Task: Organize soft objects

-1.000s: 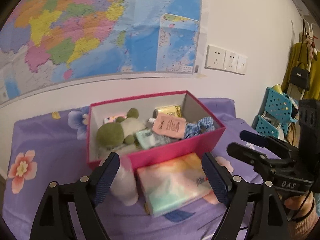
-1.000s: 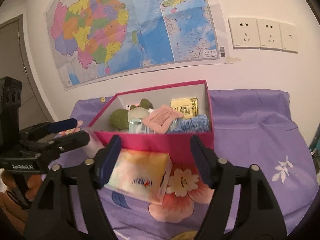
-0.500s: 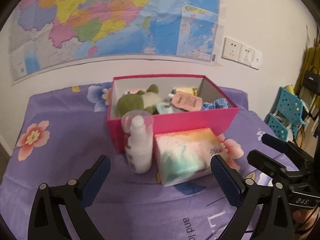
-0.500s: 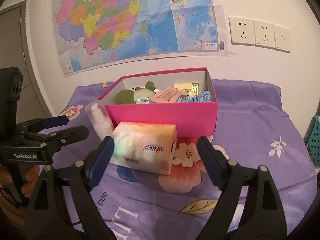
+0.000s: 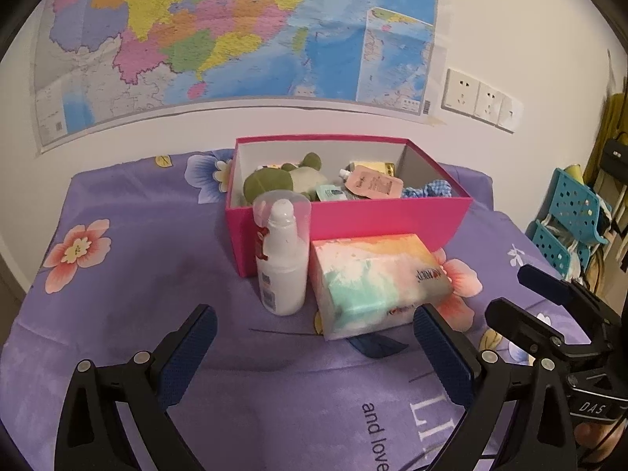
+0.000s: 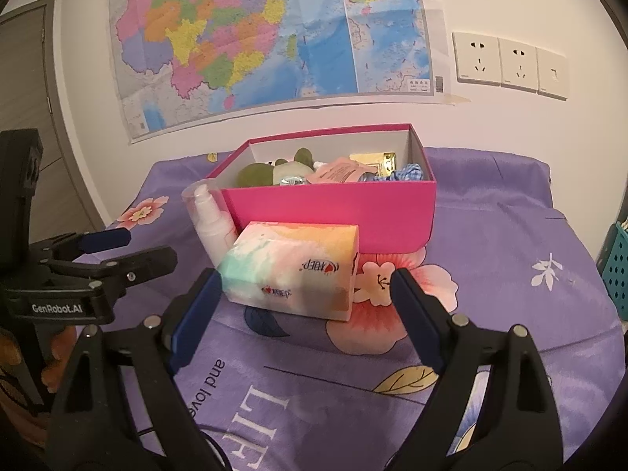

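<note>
1. Currently: left gripper [image 5: 314, 347] spread wide and empty, hovering short of the spray bottle [image 5: 282, 259] and the tissue pack [image 5: 378, 280]; nothing between the pads.
2. Right gripper [image 6: 304, 306] likewise released and empty, aimed at the tissue pack [image 6: 296, 271], which lies on the purple floral cloth [image 6: 510, 259] just in front of the pink box [image 6: 333, 212].
3. Inside the pink box [image 5: 353, 216]: green plush toy [image 5: 282, 180], pink pouch [image 5: 373, 184], blue checked fabric [image 5: 429, 188], small sachets. Little free floor visible.
4. Risk, bottle tip-over: standing upright, close beside the tissue pack and right against the box front. Likely cause: a finger sweeping sideways during approach to the pack.
5. Risk, crushed or slipping pack: soft body, glossy wrap. Likely cause: closing across a corner rather than the flat faces.
6. Risk, gripper collision: both tools near each other and converging on one target.
7. Risk, snagged cloth: pads set too low, pinching fabric with the pack.
8. Risk, overfilled box: pack resting on the contents and sliding off the rim.
</note>
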Available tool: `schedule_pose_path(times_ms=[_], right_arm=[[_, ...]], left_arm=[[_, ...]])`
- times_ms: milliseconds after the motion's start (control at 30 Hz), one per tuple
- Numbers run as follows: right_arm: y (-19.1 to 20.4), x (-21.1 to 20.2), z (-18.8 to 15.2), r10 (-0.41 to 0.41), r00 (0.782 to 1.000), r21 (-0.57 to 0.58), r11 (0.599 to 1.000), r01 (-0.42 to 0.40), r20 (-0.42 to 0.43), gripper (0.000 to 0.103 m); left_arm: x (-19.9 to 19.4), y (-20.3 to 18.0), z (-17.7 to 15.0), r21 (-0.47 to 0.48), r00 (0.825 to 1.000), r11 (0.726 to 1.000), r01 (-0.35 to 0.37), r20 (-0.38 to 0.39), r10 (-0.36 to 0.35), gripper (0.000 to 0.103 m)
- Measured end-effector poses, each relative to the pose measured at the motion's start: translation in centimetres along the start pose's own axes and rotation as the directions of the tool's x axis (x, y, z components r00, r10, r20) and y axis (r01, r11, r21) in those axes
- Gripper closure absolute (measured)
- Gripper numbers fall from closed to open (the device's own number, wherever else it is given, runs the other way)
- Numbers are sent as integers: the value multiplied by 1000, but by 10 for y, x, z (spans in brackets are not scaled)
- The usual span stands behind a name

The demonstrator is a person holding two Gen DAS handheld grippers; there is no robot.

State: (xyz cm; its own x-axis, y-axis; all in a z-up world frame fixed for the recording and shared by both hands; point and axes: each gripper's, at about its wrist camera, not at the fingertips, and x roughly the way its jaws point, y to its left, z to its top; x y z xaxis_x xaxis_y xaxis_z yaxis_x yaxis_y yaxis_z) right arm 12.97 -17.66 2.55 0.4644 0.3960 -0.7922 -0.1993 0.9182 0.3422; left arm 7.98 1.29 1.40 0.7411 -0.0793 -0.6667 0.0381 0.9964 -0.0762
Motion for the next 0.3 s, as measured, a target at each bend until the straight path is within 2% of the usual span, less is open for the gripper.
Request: schedule_pose_path(times_ms=[200,300], right_arm=[[4,-3,-11,-2,1000,5,1000,2,-16,15],[4,-4,-17,0,1000,10,1000,1,-29,15]], left_arm=[[0,-2,-10,-7,1000,1000,-11,-17,11,1],[-4,-7,-18,22,999,999,-39,9,39,1]])
